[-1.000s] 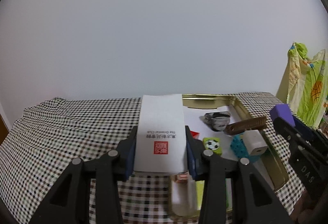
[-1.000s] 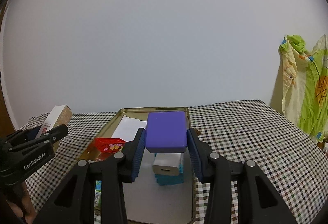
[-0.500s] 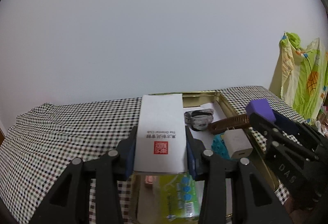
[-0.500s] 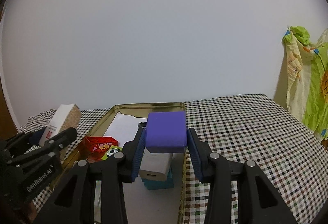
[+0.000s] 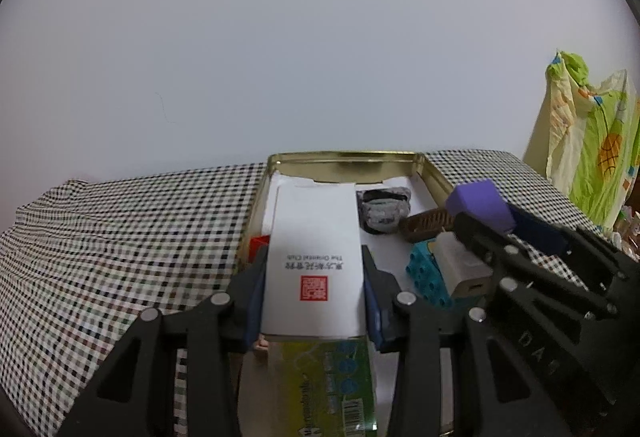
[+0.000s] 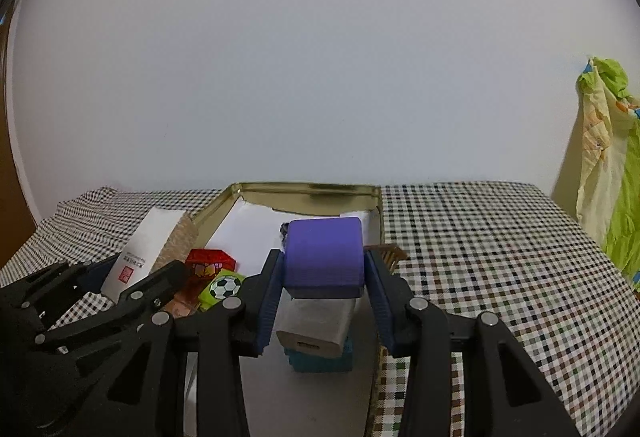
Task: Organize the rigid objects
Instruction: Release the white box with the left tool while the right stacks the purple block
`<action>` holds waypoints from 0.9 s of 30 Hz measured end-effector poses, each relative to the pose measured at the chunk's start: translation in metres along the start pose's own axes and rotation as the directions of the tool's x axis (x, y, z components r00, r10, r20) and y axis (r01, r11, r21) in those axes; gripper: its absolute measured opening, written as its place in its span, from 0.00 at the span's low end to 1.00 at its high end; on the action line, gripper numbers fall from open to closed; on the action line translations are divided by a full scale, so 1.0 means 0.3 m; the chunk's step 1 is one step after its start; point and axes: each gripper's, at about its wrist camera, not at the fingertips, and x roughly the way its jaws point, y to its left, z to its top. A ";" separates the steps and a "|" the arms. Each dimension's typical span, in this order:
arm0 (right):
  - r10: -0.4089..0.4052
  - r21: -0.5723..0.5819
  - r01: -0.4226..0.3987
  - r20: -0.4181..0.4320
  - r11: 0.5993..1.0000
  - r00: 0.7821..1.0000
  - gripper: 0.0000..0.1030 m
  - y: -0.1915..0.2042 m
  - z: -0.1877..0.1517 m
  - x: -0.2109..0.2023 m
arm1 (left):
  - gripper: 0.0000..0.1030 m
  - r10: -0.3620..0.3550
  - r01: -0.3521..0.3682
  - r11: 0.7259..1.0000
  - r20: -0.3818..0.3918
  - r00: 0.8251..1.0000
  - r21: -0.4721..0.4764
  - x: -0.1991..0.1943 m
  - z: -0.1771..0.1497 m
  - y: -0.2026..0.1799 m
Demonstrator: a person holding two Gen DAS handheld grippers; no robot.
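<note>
Over the gold tray (image 5: 344,157), left fingers (image 5: 256,289) pinch a white box (image 5: 314,257), right fingers (image 6: 270,301) a purple block (image 6: 324,257).

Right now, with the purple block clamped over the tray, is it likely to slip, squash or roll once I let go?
The purple block keeps flat faces and straight edges between the right tongs, so it is probably rigid. Its matte sides suggest a secure grip. Being boxy, it should not roll, but released onto the white charger in the gold tray it could tip off.
</note>
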 end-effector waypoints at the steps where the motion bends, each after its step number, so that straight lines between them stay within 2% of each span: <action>1: 0.007 0.002 -0.007 -0.010 1.000 1.000 0.43 0.001 -0.004 0.006 | 0.39 0.001 -0.001 1.000 -0.004 1.000 0.007 0.004 -0.004 -0.006; 10: 0.011 0.016 -0.011 -0.047 1.000 0.999 0.43 -0.010 -0.011 0.025 | 0.39 -0.009 0.010 1.000 -0.030 1.000 0.012 0.032 -0.006 -0.016; 18: 0.021 0.013 -0.021 -0.050 1.000 0.999 0.43 -0.013 -0.016 0.028 | 0.39 -0.008 0.008 1.000 -0.026 1.000 0.012 0.030 -0.005 -0.014; 21: 0.052 0.023 -0.051 -0.052 0.998 0.997 0.43 -0.017 -0.017 0.028 | 0.42 -0.002 0.001 1.000 -0.011 1.000 -0.004 0.022 -0.008 -0.004; 24: 0.074 0.045 -0.073 -0.038 0.996 0.996 0.43 -0.027 -0.018 0.020 | 0.69 0.032 -0.032 0.999 -0.012 0.999 -0.043 0.014 -0.005 0.020; 26: 0.083 0.070 -0.082 -0.017 0.994 0.996 0.45 -0.044 -0.020 0.008 | 1.00 0.055 -0.055 0.994 -0.001 0.998 -0.090 0.002 0.000 0.052; 27: 0.083 0.084 -0.083 -0.005 0.993 0.997 0.46 -0.053 -0.021 0.001 | 0.99 0.055 -0.051 0.991 0.023 0.998 -0.127 -0.013 0.002 0.075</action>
